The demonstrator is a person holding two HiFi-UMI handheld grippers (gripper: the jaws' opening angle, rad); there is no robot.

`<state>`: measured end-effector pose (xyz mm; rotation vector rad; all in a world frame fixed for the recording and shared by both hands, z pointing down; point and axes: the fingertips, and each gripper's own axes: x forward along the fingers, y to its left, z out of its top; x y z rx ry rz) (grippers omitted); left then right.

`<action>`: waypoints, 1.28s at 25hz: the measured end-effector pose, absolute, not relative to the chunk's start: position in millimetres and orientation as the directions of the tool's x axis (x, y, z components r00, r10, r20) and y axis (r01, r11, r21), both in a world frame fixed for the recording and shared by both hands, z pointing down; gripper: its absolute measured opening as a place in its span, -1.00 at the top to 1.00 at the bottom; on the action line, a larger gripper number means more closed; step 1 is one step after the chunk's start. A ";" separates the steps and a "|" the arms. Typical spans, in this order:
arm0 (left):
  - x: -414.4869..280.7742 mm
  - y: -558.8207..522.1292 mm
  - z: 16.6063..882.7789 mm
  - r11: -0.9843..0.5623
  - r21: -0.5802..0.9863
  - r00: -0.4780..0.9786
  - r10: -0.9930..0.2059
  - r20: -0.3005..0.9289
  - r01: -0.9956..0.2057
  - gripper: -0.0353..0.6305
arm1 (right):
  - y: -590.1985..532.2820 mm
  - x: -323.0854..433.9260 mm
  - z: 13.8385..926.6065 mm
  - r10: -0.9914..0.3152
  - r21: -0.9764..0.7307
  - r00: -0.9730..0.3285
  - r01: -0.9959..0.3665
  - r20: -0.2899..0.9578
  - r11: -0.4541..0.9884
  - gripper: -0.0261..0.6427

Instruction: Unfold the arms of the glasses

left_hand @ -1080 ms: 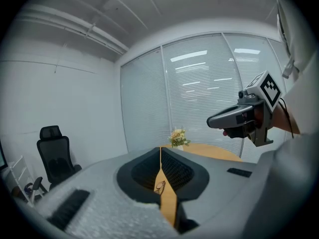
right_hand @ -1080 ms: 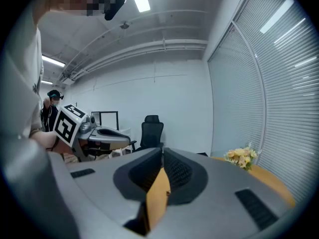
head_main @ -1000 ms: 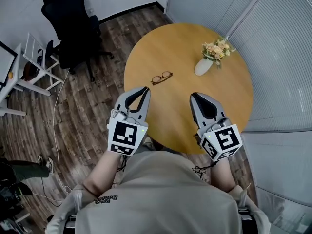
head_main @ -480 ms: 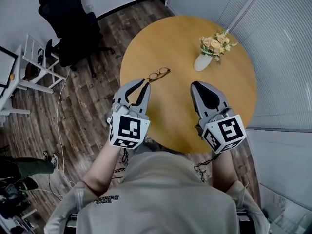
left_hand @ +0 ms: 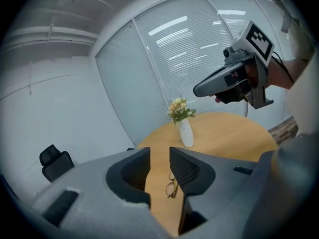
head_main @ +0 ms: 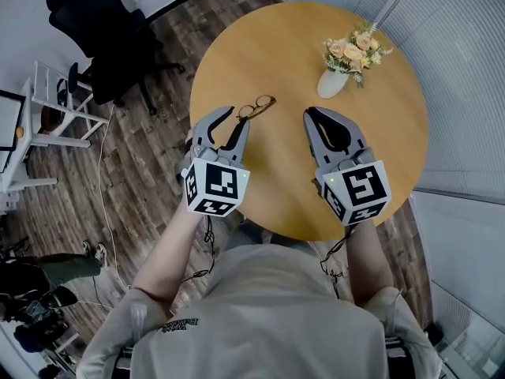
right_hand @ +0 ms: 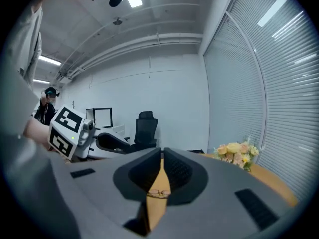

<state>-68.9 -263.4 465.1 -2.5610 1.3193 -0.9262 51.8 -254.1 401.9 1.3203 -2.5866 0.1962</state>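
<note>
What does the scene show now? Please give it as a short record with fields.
table: round, wooden
glasses: lying on the table, just ahead of the left gripper, not touched
vase: white, with flowers, on the far part of the table
left gripper: jaws apart, they have just been opening, holds nothing
right gripper: jaws together, holds nothing
</note>
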 end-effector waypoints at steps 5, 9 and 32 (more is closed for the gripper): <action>-63.6 -275.4 493.8 -0.625 -0.357 0.427 -0.757 0.494 -0.694 0.51 | -266.5 48.5 427.5 -0.767 -0.027 -0.563 -0.811 0.309 0.584 0.81; -63.1 -286.0 516.0 -0.634 -0.349 0.415 -0.742 0.527 -0.690 0.51 | -277.4 49.4 441.3 -0.773 -0.044 -0.548 -0.824 0.321 0.565 0.81; -57.1 -346.4 654.6 -0.703 -0.308 0.380 -0.639 0.669 -0.641 0.51 | -317.7 39.9 555.4 -0.713 -0.124 -0.537 -0.829 0.451 0.546 0.81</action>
